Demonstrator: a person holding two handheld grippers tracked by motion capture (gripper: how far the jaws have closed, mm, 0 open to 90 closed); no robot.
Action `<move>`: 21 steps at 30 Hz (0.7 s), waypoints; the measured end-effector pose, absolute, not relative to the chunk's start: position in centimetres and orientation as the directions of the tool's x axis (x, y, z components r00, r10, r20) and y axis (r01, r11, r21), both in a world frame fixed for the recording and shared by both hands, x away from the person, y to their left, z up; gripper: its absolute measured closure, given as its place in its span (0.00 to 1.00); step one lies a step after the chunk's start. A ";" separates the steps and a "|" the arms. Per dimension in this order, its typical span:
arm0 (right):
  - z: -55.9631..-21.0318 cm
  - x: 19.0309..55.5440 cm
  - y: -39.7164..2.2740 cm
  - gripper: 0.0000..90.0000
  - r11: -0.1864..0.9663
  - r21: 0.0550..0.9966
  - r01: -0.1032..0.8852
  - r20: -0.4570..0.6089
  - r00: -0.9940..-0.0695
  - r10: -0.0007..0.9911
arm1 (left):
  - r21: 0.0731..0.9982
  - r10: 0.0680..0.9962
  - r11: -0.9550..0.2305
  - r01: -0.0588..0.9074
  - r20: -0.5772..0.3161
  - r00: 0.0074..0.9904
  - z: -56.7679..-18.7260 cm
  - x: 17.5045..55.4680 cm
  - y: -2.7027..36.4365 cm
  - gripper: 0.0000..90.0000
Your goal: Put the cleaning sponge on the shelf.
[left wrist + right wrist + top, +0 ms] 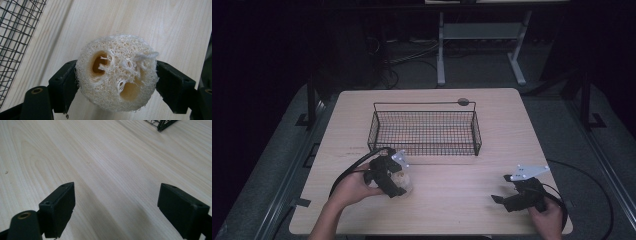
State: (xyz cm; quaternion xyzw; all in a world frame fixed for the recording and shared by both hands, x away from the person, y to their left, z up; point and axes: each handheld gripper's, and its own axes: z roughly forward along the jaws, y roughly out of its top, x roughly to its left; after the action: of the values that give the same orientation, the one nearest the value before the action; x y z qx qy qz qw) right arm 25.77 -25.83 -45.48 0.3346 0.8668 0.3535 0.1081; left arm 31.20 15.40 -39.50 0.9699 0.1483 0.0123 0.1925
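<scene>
A pale, round loofah slice (pixel 117 72) with two holes through it sits between the black jaws of my left gripper (pixel 116 83), and both pads press into its sides just above the wooden table. In the high view the loofah (pixel 405 181) and the left gripper (pixel 399 188) are at the table's front left, a short way in front of the wire basket. My right gripper (pixel 502 189) rests low at the front right. Its jaws (pixel 116 205) stand wide apart, with bare wood between them.
A black wire basket (pixel 424 103) stands mid-table, with nothing visible inside it; its mesh (pixel 15 37) is close by at the left of the left gripper view, and a corner of the basket (pixel 162 123) lies far off in the right gripper view. A small dark disc (pixel 463 101) lies behind it. Cables trail off both table sides.
</scene>
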 end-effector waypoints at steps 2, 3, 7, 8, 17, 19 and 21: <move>-45.5 25.8 -25.8 0.16 0.527 0.686 0.502 0.048 -0.753 0.656 | 0.372 0.293 -0.883 0.285 -0.036 0.955 -39.5 31.3 15.4 0.26; -45.5 25.8 -25.8 0.16 0.525 0.686 0.504 0.049 -0.752 0.657 | 0.371 0.294 -0.883 0.287 -0.039 0.955 -39.6 31.3 15.4 0.27; -45.5 25.8 -25.8 0.16 0.527 0.686 0.502 0.047 -0.753 0.657 | 0.371 0.291 -0.883 0.287 -0.047 0.956 -39.6 31.4 15.5 0.32; -45.5 25.8 -25.8 0.16 0.528 0.685 0.502 0.046 -0.753 0.656 | 0.371 0.290 -0.884 0.285 -0.044 0.956 -39.6 31.4 15.5 0.32; -45.5 25.8 -25.8 0.16 0.526 0.686 0.503 0.048 -0.753 0.657 | 0.368 0.286 -0.885 0.283 -0.049 0.957 -39.2 31.4 15.4 0.33; -45.5 25.7 -25.7 0.16 0.524 0.685 0.507 0.051 -0.751 0.659 | 0.369 0.286 -0.885 0.284 -0.049 0.957 -39.0 31.4 15.3 0.33; -45.5 25.8 -25.8 0.16 0.527 0.686 0.501 0.047 -0.754 0.655 | 0.369 0.283 -0.887 0.279 -0.043 0.958 -38.7 31.6 15.3 0.33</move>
State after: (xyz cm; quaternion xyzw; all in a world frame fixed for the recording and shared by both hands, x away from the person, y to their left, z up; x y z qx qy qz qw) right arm 25.76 -25.77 -45.46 0.3333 0.8670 0.3539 0.1091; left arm 31.60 15.25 -38.74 0.9712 0.1447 0.0062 0.1892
